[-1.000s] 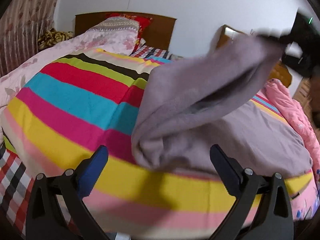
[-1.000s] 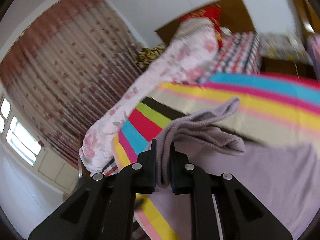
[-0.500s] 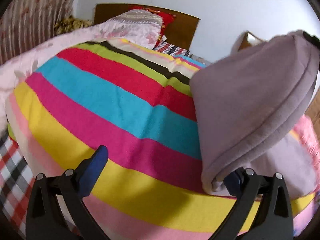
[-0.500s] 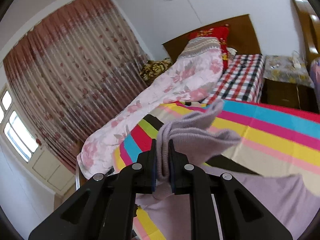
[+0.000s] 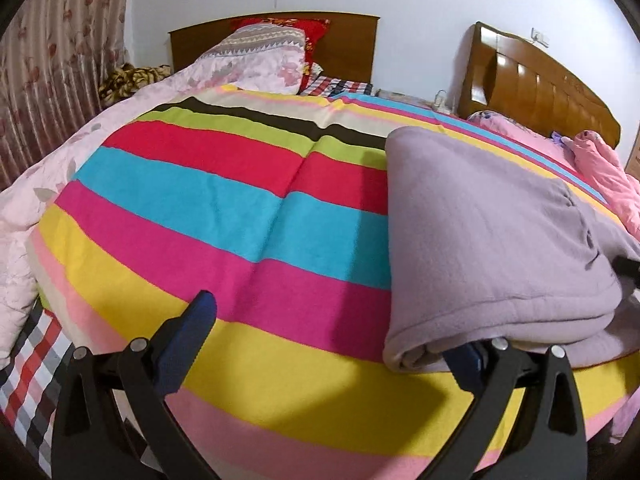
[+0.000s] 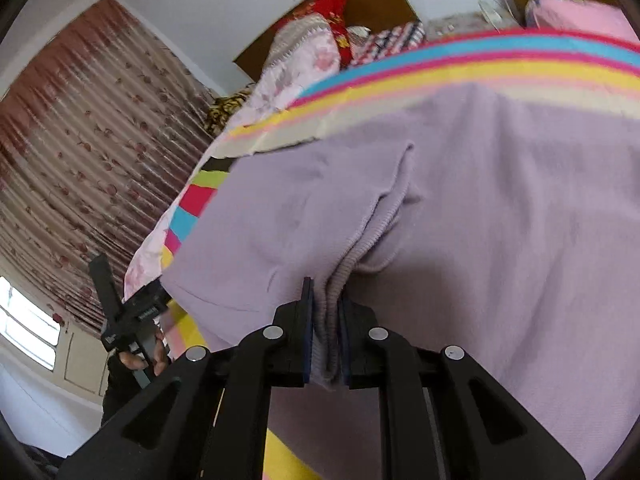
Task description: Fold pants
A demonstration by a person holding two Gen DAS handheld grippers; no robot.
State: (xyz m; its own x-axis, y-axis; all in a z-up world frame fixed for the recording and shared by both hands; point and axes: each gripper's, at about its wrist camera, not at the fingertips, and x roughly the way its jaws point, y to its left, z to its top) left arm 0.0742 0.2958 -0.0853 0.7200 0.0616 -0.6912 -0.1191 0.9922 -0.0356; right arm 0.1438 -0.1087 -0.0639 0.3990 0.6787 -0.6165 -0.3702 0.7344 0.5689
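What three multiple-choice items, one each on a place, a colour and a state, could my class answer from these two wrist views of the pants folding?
1. Where do the pants lie?
A. on the striped blanket
B. on the floor
C. on the floral curtain

2. What colour are the pants?
A. dark green
B. pale purple
C. orange

3. How does the right claw stand?
A. wide open, nothing in it
B. out of view
C. shut on the pants

Answers:
1 A, the left wrist view shows them folded over on the blanket's right part.
2 B, both views show lilac cloth.
3 C, the right wrist view shows ribbed cloth pinched between its pads, while the left claw stands open.
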